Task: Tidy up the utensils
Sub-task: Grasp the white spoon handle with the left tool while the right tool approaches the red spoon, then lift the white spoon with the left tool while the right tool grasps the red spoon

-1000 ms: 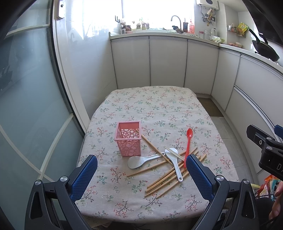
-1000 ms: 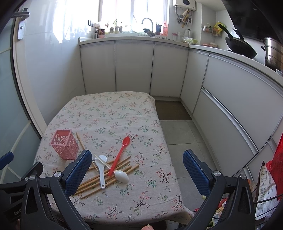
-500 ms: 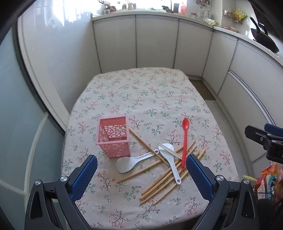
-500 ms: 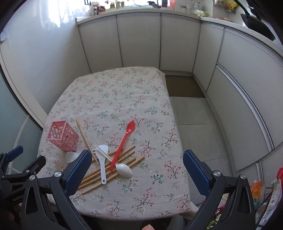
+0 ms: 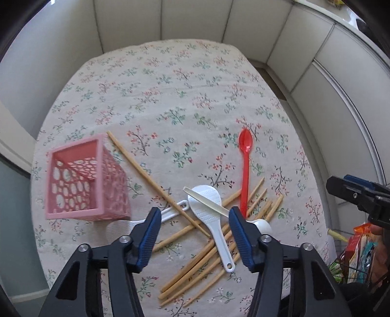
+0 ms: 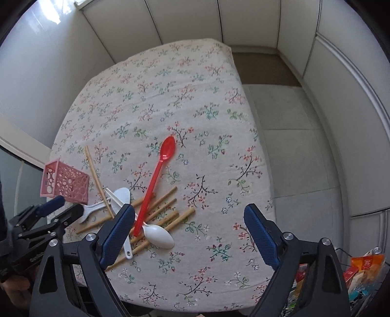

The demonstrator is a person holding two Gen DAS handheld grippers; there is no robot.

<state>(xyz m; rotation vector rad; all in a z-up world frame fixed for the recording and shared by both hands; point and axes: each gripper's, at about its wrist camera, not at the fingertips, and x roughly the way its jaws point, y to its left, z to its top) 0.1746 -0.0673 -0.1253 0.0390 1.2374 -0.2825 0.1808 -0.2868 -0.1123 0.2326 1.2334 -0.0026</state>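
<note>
A pink perforated holder (image 5: 82,180) (image 6: 64,181) stands at the table's left. Beside it lies a pile of several wooden chopsticks (image 5: 204,256) (image 6: 160,214), two white rice paddles (image 5: 209,207) (image 6: 119,197), a white spoon (image 6: 158,235) and a red spoon (image 5: 245,168) (image 6: 158,175). My left gripper (image 5: 195,219) is open, low over the pile, its fingers either side of a white paddle, holding nothing. My right gripper (image 6: 189,219) is wide open above the table's near right part, empty. Each gripper shows in the other's view.
The table wears a floral cloth (image 5: 170,85) (image 6: 182,85). White cabinets (image 5: 195,19) ring the far and right sides. Tiled floor (image 6: 292,146) lies right of the table. Snack bags (image 6: 365,268) sit at the lower right.
Both grippers have tilted down and moved closer to the table. The left one has come low over the utensil pile and its jaws have narrowed. The utensils have not moved.
</note>
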